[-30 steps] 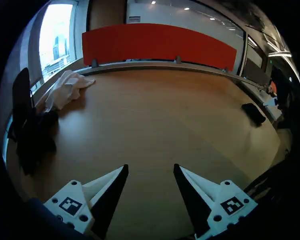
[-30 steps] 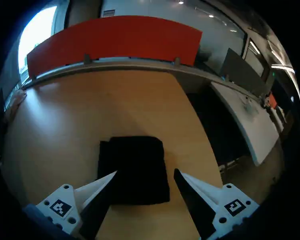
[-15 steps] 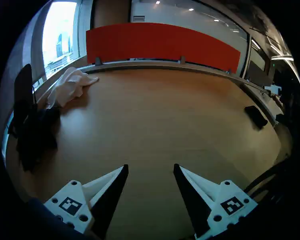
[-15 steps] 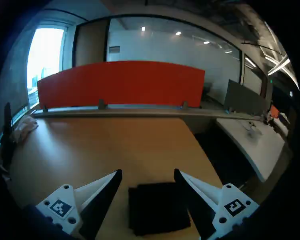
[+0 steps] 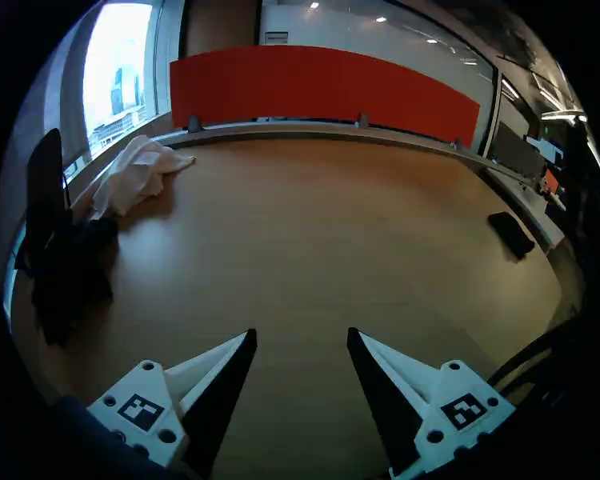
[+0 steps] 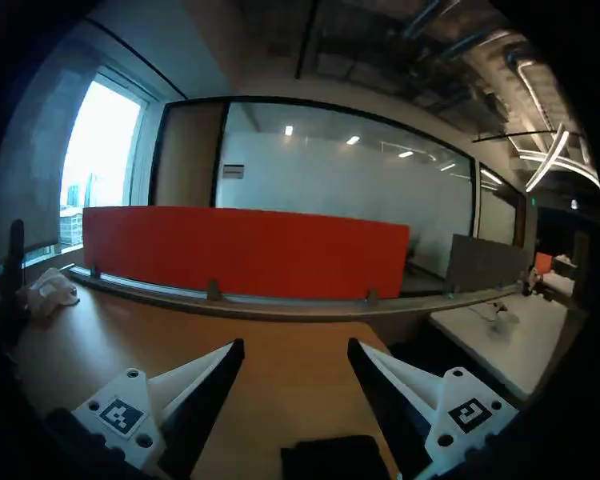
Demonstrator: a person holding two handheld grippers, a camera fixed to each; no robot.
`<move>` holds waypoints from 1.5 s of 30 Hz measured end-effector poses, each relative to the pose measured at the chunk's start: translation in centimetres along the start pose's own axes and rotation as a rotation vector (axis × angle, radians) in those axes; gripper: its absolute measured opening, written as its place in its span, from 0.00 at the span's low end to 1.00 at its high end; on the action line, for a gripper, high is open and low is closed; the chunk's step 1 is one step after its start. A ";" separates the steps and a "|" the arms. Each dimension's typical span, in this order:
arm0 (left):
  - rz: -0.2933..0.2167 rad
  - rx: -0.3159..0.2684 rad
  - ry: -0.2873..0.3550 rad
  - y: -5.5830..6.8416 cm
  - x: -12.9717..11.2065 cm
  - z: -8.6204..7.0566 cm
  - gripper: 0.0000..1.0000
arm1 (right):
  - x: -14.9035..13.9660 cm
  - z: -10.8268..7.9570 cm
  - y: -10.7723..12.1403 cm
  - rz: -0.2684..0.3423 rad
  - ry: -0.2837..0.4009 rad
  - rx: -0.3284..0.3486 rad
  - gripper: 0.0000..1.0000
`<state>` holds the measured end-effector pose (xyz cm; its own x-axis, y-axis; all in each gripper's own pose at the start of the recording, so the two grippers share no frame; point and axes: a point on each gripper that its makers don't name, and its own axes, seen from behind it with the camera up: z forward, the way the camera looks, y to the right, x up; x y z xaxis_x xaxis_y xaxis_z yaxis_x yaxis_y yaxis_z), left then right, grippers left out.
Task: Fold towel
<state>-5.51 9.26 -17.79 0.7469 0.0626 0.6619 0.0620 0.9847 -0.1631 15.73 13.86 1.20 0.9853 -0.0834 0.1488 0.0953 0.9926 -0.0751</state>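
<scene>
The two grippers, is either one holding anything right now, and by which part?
Nothing is held. The left gripper is open over the table; the right gripper is open too, with the folded black towel lying free below it.

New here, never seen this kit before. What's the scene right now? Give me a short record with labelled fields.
Surface: wooden table
Left claw: open, holding nothing, over bare wood
Right claw: open, holding nothing
Black towel: folded, flat on the table, close under the right claw
White cloth: crumpled, at the table's far left corner
Backdrop: red divider along the far edge
</scene>
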 end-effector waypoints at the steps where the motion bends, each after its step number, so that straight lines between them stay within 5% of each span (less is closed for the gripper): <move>1: -0.002 0.000 0.002 0.0 0.1 0.0 0.83 | 0.4 0.0 -0.3 0.000 0.006 0.003 1.00; 15: -0.020 0.004 0.083 -1.2 3.8 0.6 0.83 | 2.3 -0.3 -4.1 0.026 0.041 0.037 1.00; 33: 0.015 0.026 0.307 -3.0 16.1 1.8 0.83 | 3.3 -0.8 -9.8 0.056 0.062 0.093 1.00; 45: 0.025 0.040 0.516 -3.1 24.1 0.0 0.83 | 3.7 -1.1 -12.7 0.098 0.072 0.098 1.00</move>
<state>12.24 7.73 -1.34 0.9778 0.0079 0.2092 0.0219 0.9900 -0.1396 18.30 0.85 1.63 0.9972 0.0115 0.0742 -0.0125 0.9999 0.0118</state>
